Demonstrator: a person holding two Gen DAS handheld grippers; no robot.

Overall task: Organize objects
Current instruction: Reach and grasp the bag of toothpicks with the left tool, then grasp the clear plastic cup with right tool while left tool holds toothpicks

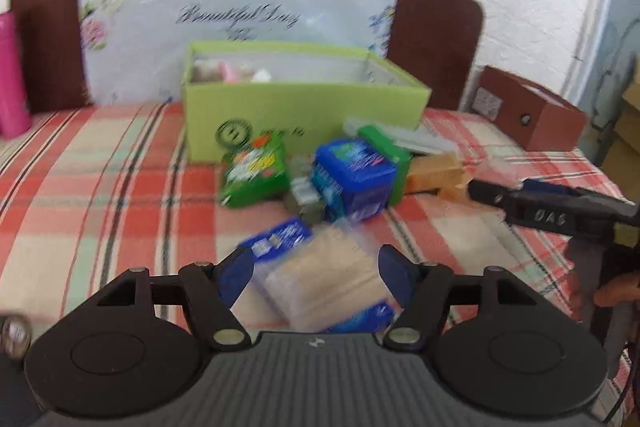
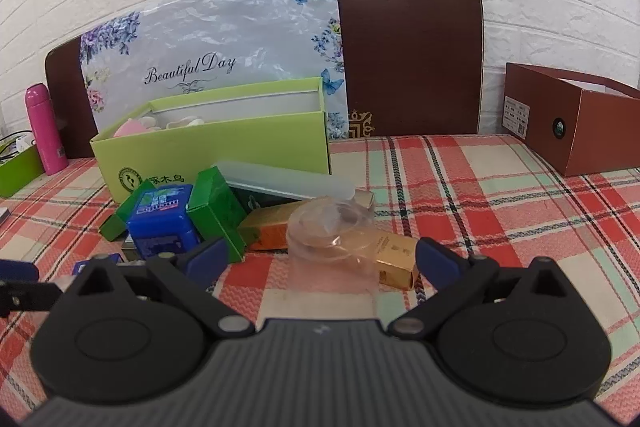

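Two grippers work over a plaid-covered surface (image 2: 460, 187) where a small heap of items lies in front of an open green box (image 2: 212, 143).

Between the fingers of the left gripper (image 1: 316, 275) sits a clear packet of toothpicks (image 1: 324, 279); the view is blurred, and the blue pads seem to bracket its sides — whether they press on it cannot be told. The packet looks light and slightly yielding, so its long flat sides are probably the place to pinch.

The right gripper (image 2: 320, 263) stands wide open, its fingers either side of a clear plastic cup (image 2: 332, 247) without touching it. The cup appears thin, slick and easily crushed — a gentle hold across its lower wall would likely suit.

Counted in the heap: one blue tub (image 2: 162, 223), at least two green cartons, two gold boxes, one frosted case (image 2: 280, 179). Off to the side stand one pink flask (image 2: 42, 127) and one brown box (image 2: 580, 123).
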